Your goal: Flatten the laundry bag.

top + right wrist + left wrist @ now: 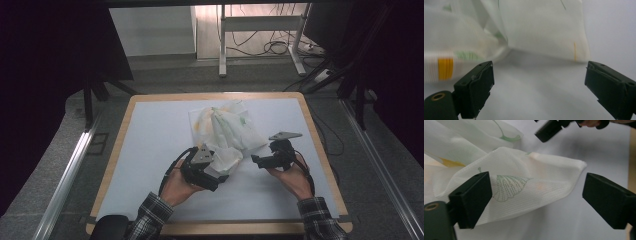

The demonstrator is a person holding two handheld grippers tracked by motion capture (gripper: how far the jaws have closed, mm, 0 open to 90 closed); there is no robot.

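A thin white cloth [227,131] printed with green leaves and yellow marks lies crumpled on the white table mat [150,150], at the middle toward the far side. My left gripper [223,167] sits at the cloth's near corner. In the left gripper view that corner [529,185] hangs between the wide-apart jaws of the left gripper [536,195], and neither pad presses on it. My right gripper [257,161] is just right of the cloth and points left at it. The right gripper [539,85] stands open with bare mat between its jaws and the cloth [544,27] beyond them.
The mat covers a wooden table whose edge [320,150] shows all round. Beyond the far edge stand a desk frame [222,45] and loose cables [275,47] on the floor. Bare mat lies to the left and near side.
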